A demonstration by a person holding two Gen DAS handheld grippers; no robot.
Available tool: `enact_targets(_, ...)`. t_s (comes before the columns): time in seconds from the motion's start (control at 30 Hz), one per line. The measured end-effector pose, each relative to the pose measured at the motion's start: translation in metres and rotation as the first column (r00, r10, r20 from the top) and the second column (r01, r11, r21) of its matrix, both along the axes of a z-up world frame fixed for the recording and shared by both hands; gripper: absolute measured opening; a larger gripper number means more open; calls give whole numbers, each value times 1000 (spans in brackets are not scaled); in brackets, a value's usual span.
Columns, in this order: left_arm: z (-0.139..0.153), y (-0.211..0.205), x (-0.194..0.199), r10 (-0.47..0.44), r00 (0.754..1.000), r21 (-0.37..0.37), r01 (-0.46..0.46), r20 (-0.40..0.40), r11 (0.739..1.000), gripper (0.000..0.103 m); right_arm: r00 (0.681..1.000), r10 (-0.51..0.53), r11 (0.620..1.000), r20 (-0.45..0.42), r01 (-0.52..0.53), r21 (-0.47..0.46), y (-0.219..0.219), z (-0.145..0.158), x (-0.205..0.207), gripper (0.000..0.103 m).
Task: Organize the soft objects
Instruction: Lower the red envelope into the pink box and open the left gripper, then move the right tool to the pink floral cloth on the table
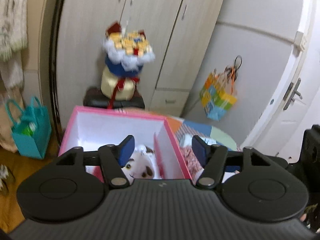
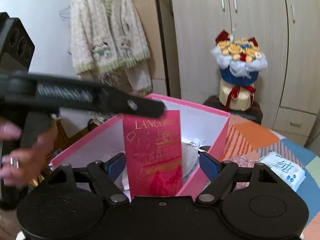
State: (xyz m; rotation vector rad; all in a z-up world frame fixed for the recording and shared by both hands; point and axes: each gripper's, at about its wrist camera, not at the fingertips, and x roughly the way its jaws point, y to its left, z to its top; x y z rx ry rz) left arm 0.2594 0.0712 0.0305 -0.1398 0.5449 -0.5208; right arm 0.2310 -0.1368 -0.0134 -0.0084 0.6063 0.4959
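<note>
Well, wht/brown plush toy (image 1: 140,165), pink box (image 1: 112,114)

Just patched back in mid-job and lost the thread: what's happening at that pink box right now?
A person is working over the open pink box with a handheld gripper in each hand. The left gripper is open above a white plush toy lying inside the box, gripping nothing. The right gripper is open too, its pads either side of the box's red Lancome flap without pressing on it.

Pink matt cardboard box (image 1: 120,116) with smooth white lining; fuzzy white cloth plush toy (image 1: 140,167); glossy red paper divider card (image 2: 154,156); wood-grain laminate wardrobe (image 1: 156,30).
</note>
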Motion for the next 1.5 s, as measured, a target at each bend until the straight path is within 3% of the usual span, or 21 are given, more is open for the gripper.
enact_targets(0.17, 17, 5, -40, 25, 996, 77, -32, 90, 997, 73, 1000, 17, 999, 23, -18, 34, -22, 3, -28, 84)
enact_targets(0.47, 20, -4, -73, -52, 997, 95, 57, -58, 994, 73, 998, 9, 1000, 57, -9, 2, -68, 18, -78, 84)
enact_targets(0.8, 13, -73, -116, -176, 984, 175, 168, 31, 970, 73, 992, -86, 996, 92, 89, -24, -131, 21, -114, 85)
enact_targets(1.13, -19, -147, -107, -169, 983, 260, 144, 76, 955, 73, 989, -144, 988, 32, 143, 51, -181, 8, -90, 85)
enact_targets(1.5, -74, -200, -64, 0, 997, 285, -21, 75, 958, 73, 997, -51, 994, -60, 57, 96, -188, -14, -18, 85)
